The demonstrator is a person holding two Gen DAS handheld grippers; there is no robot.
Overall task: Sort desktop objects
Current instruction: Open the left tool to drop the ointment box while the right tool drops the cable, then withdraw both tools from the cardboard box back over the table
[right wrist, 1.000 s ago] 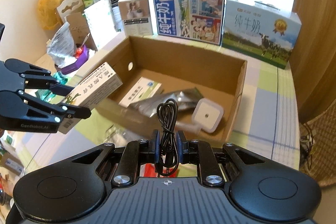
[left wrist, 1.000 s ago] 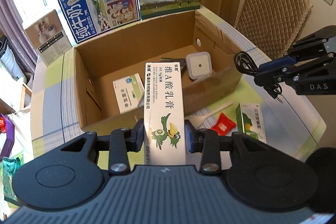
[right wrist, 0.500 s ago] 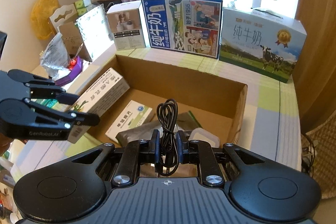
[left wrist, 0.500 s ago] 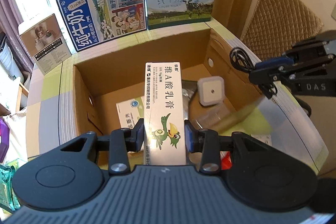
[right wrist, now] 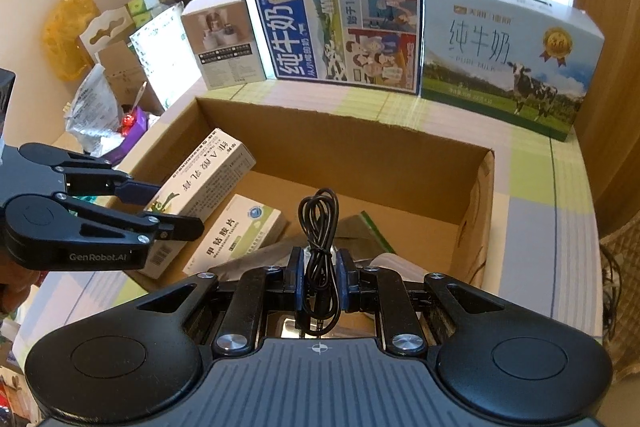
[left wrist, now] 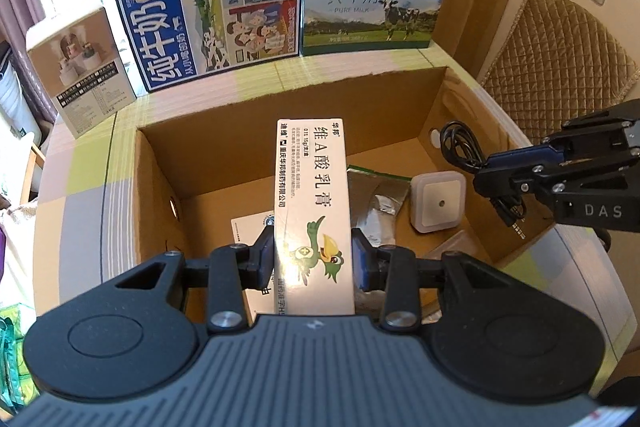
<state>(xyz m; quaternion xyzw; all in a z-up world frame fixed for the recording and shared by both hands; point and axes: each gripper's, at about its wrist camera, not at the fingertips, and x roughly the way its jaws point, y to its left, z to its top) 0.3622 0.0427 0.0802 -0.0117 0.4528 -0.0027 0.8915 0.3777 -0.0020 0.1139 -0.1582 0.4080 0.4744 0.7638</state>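
Ointment carton (left wrist: 313,211) clamped in left claw (left wrist: 314,259), now over the cardboard box (left wrist: 280,143) interior rather than short of its near wall; right claw (right wrist: 319,279) grips coiled audio cable (right wrist: 319,223), likewise above the box. Both seem ready for release, though height above the pill box (right wrist: 240,235) and night-light (left wrist: 438,203) is unclear.

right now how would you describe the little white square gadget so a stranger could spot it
Find the open cardboard box on the table. On its floor near the right wall lies the white square gadget, beside a silver pouch. It alone is rounded plastic with one central dot.
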